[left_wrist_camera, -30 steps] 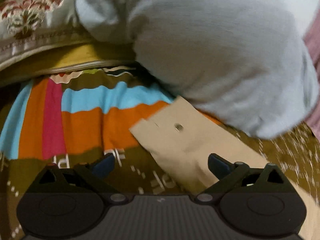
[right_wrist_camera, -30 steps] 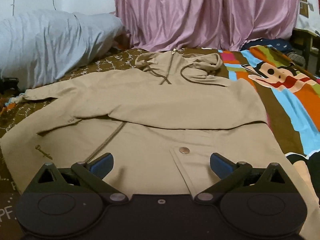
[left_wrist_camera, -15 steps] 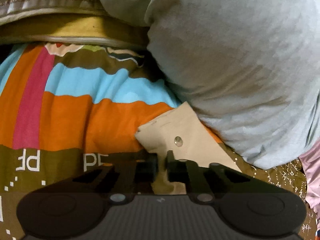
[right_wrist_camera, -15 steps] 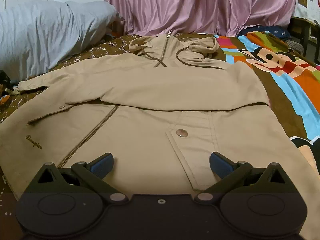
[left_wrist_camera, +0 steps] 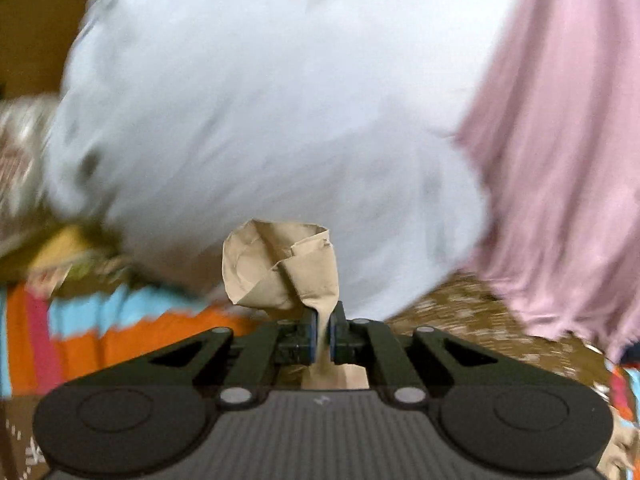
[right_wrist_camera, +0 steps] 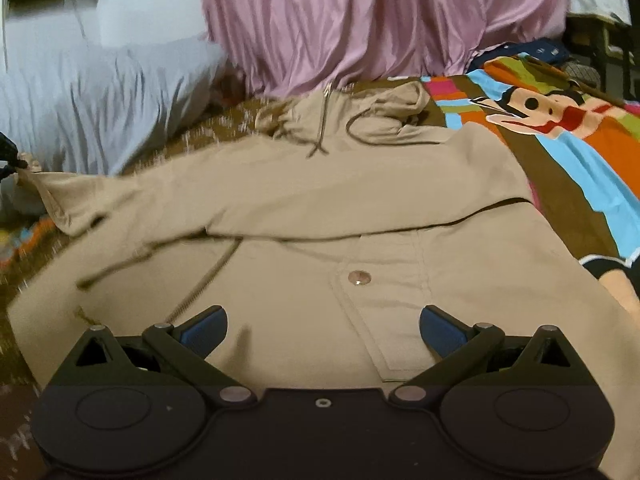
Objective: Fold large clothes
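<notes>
Tan hooded jacket (right_wrist_camera: pixel 360 208) lay front-up across the bedspread (right_wrist_camera: pixel 580 160), hood at the far end by the pink curtain (right_wrist_camera: pixel 360 20), hem nearest the right wrist camera, right sleeve already folded across the chest. The change was at the left sleeve cuff (left_wrist_camera: pixel 280 268): a second earlier it lay flat on the striped cover with the left gripper (left_wrist_camera: pixel 321 336) wide open over it; half a second earlier the jaws had closed on it; at this moment the cuff was bunched and raised clear of the cover, tan fabric pinched between the blue pads, jaws nearly touching. In the right wrist view the sleeve (right_wrist_camera: pixel 120 196) ran out to the far left edge, pulled taut and lifted toward a dark tip there, probably the left gripper, though it was cut off by the frame edge. The left view was heavily motion-blurred, with the grey pillow (left_wrist_camera: pixel 260 100) filling the background, consistent with a fast lift. The right gripper (right_wrist_camera: pixel 322 332) sat fully open and empty, just above the hem beside the snap pocket (right_wrist_camera: pixel 384 304), barely shifted across the three frames. My read: grasp secured, and the sleeve fold across the body was starting. Risk: a thin pinch on a crumpled cuff could slip during the swing.
</notes>
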`<state>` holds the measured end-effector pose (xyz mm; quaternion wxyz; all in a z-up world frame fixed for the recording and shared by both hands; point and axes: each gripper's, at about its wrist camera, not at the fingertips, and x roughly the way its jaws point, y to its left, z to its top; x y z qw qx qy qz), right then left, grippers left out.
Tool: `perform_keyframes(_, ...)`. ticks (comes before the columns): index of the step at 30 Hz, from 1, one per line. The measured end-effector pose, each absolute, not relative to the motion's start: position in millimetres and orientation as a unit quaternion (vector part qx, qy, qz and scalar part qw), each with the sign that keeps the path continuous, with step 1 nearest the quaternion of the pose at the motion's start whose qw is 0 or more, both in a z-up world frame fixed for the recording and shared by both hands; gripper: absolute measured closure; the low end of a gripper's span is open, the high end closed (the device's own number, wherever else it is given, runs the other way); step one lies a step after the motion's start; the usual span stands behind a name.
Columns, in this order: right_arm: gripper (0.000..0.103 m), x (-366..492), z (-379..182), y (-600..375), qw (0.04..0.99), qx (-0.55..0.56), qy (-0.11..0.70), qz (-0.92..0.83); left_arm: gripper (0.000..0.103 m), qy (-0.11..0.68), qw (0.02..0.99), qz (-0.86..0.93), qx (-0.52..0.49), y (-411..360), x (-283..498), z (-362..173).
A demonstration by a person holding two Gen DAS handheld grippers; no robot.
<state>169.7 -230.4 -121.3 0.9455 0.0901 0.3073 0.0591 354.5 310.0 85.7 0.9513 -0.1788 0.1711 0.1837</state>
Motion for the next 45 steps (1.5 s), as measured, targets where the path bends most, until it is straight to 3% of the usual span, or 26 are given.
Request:
perform_keyframes(5, 0.001, 147.9, -105.5, -252.5, 0.956, 0.158, 0.241, 0.058, 0.098, 0.144, 0.980, 0.090, -0.104, 204.8, 348.2, 149.3)
perform_keyframes(10, 0.001, 138.0, -82.6, -263.4, 0.963, 0.157, 0.218, 0.033, 0.098, 0.148, 0.988, -0.002, -0.052, 87.7, 335.0, 164.6)
perform_keyframes(18, 0.001, 123.2, -56.3, -299.9, 0.964, 0.190, 0.181, -0.044, 0.096, 0.232, 0.963, -0.133, 0.014, -70.7, 311.4, 77.3)
perform_keyframes(20, 0.001, 120.3, -52.2, -313.5, 0.962, 0.202, 0.171, -0.066, 0.088, 0.265, 0.951, -0.159, 0.019, -87.5, 300.2, 45.0)
perform_keyframes(21, 0.001, 118.6, -51.4, -320.3, 0.961, 0.209, 0.166, -0.075, 0.083, 0.283, 0.943, -0.172, 0.019, -91.4, 294.3, 30.8)
perform_keyframes(23, 0.001, 116.8, -51.0, -332.8, 0.958, 0.221, 0.160, -0.092, 0.053, 0.316, 0.928, -0.196, 0.021, -96.5, 279.4, 8.5)
perform_keyframes(29, 0.001, 115.3, -55.2, -342.3, 0.953, 0.232, 0.163, -0.107, 0.027, 0.341, 0.914, -0.220, 0.012, -73.6, 243.4, -10.4)
perform_keyframes(34, 0.001, 127.4, -66.9, -322.0, 0.958, 0.196, 0.190, -0.089, 0.018, 0.335, 0.933, -0.121, 0.049, -33.5, 260.0, -6.7)
perform_keyframes(39, 0.001, 140.5, -85.3, -298.6, 0.958, 0.154, 0.232, -0.067, 0.017, 0.340, 0.936, 0.030, 0.090, 24.1, 318.6, -29.6)
perform_keyframes(45, 0.001, 153.5, -101.3, -279.8, 0.958, 0.107, 0.262, -0.046, 0.019, 0.384, 0.912, 0.135, 0.058, 72.0, 394.5, -76.4)
